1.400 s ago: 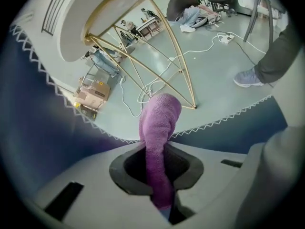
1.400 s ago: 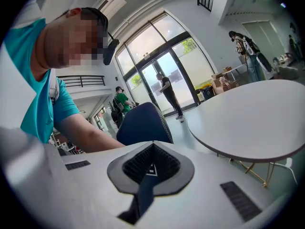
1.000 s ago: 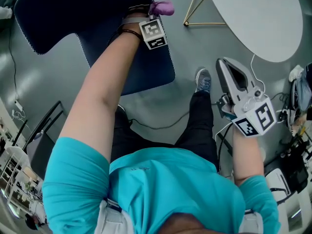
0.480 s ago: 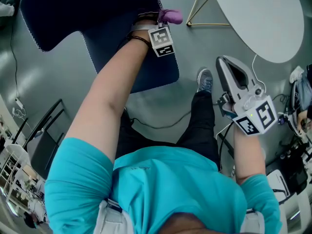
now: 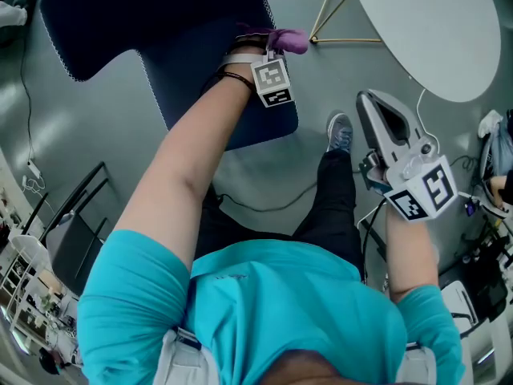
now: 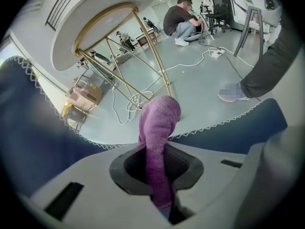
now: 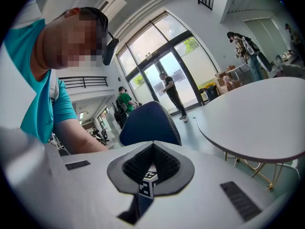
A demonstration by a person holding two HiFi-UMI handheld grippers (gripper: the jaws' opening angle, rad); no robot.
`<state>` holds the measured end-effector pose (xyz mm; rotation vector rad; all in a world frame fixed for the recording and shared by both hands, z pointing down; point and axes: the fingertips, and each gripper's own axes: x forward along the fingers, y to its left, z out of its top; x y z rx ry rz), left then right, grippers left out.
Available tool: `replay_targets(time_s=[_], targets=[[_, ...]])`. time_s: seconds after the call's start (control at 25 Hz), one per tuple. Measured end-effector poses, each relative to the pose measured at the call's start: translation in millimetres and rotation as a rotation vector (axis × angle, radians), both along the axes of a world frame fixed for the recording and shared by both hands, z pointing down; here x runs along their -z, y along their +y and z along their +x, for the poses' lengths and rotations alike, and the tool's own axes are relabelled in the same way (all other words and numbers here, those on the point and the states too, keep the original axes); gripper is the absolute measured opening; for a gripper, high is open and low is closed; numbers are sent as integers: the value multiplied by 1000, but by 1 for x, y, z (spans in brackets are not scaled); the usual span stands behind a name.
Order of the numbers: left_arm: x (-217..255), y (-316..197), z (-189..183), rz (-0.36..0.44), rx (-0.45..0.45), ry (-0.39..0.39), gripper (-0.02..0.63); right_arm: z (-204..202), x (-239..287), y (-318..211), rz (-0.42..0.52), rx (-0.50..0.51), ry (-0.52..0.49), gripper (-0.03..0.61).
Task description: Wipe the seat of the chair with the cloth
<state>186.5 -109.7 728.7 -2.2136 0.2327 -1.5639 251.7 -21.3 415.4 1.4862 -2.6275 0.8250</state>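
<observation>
Your left gripper [image 5: 268,40] pinches the purple cloth [image 5: 288,40] at the navy chair [image 5: 200,79] seat's edge, open grey floor [image 5: 321,87] beyond; your right gripper [image 5: 383,119] hangs pressed together near the table [image 5: 437,30].

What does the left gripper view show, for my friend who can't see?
The left gripper pinches a purple cloth that sticks up between its jaws. Behind it are a blue chair, grey floor and a round white table on gold legs.

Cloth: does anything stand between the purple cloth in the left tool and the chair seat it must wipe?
Nothing visible does. The left tool is shut on the cloth right at the edge of the navy chair seat, and no object lies between them.
</observation>
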Motion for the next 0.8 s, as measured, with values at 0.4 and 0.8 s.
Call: replay_targets(time_s=[0.4, 0.8], targets=[[4, 24, -2, -24, 2, 16, 51, -7, 6, 4, 10, 4, -9, -9], [5, 60, -3, -59, -4, 31, 51, -6, 9, 11, 18, -1, -12, -9]])
